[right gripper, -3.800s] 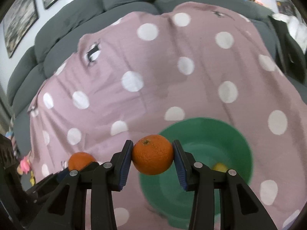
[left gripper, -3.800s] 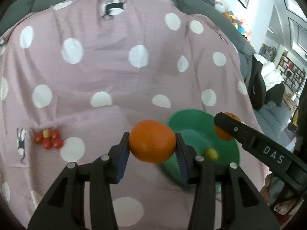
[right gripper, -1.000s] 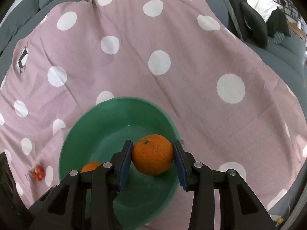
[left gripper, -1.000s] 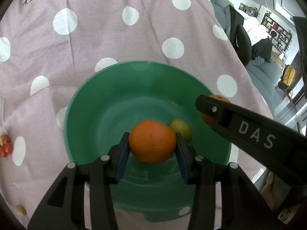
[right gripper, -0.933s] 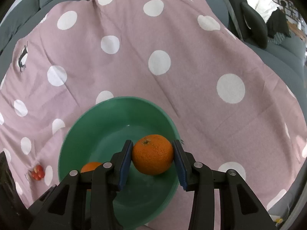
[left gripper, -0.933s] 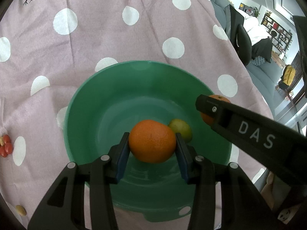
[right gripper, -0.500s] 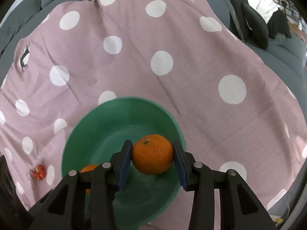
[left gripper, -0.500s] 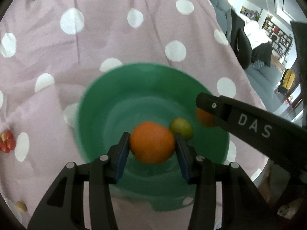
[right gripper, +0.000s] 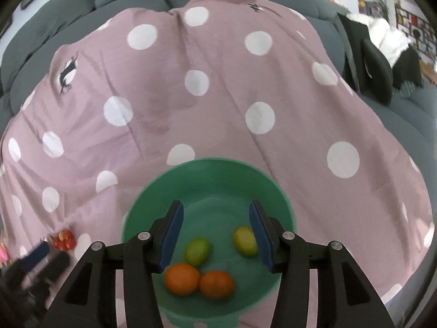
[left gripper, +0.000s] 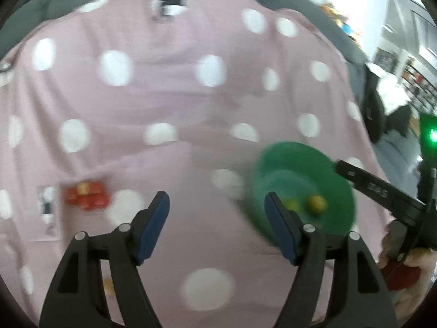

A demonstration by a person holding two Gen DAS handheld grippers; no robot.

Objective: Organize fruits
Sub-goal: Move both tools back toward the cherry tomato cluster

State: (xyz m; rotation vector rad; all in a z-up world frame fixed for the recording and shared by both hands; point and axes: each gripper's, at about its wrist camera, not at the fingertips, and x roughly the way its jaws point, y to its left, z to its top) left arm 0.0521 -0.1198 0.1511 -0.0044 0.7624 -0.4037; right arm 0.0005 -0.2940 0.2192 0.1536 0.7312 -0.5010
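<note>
Oranges (right gripper: 200,280) dropped into bowl (right gripper: 142,207); both grippers opening, empty; polka-dot cloth (right gripper: 218,109), sofa.

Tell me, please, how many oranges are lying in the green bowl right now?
2. One orange lies at the near side of the bowl, and the other orange touches it on its right. None seems hidden.

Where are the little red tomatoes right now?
In the left wrist view the red tomatoes lie on the pink dotted cloth, left of the left gripper, well away from the green bowl.
</note>
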